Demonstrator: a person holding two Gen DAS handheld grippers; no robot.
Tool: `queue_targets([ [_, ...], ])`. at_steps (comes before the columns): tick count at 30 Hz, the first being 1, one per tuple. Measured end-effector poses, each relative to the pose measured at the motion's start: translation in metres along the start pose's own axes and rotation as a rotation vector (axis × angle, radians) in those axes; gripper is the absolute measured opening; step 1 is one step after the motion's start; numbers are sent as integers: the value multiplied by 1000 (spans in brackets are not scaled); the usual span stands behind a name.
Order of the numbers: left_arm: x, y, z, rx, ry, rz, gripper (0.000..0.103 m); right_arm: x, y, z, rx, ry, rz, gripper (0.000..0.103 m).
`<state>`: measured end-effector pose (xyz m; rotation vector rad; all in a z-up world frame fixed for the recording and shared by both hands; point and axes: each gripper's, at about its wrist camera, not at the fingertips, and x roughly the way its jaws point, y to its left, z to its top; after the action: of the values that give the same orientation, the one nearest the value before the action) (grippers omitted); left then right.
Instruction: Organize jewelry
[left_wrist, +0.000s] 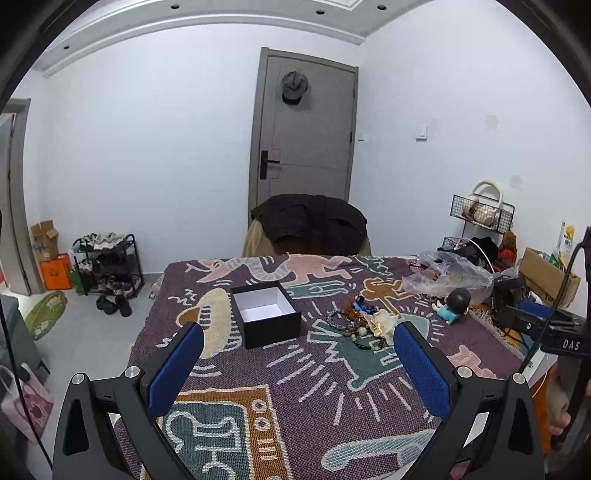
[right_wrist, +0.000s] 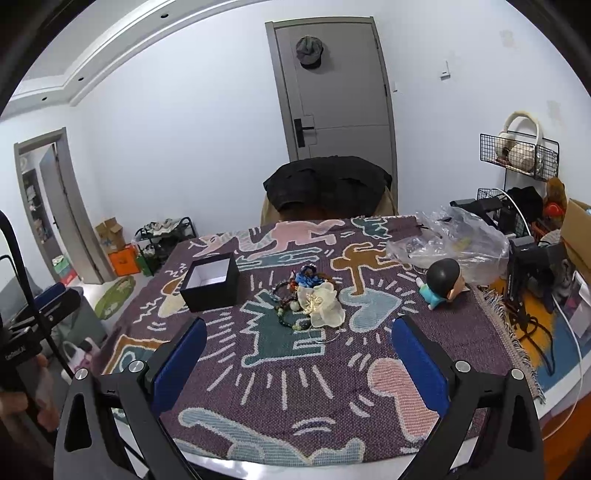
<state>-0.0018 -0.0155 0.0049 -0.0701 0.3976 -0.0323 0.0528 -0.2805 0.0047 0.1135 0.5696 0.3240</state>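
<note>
From my remote station I take the black box (left_wrist: 266, 314) as the reference landmark. It stands upright on the patterned woven cloth (left_wrist: 295, 406) covering the table, lid off, its white interior bare as far as I can see.

The jewelry pile (left_wrist: 360, 325) lies to the right of the box, near it but not touching: beaded bracelets, a blue beaded piece on the far side, and a pale translucent flower-shaped item with a gold centre (right_wrist: 319, 302) on the near right of the heap. All of it sits on the cloth; nothing is inside the box.

Further right of the box, beyond the pile, a small doll with a dark round head and blue clothing (right_wrist: 441, 282) lies on its side. A crumpled clear plastic bag (right_wrist: 458, 240) sits behind the doll.

Left gripper (left_wrist: 297, 354): blue-padded fingers spread wide apart, holding nothing, raised over the cloth on the near side of the box.

Right gripper (right_wrist: 299, 350): fingers likewise spread wide, holding nothing, on the near side of the jewelry pile and to the right of the box.

A chair draped with a dark garment (left_wrist: 310, 221) stands at the table edge beyond the box.
</note>
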Motion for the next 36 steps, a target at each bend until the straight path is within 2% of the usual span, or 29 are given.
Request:
queue_targets([
  [5, 2, -3, -2, 21, 3, -7, 103, 1, -1, 0, 5, -3, -5, 101],
  [36, 13, 13, -6, -11, 19, 4, 103, 6, -4, 0, 16, -2, -15, 101],
])
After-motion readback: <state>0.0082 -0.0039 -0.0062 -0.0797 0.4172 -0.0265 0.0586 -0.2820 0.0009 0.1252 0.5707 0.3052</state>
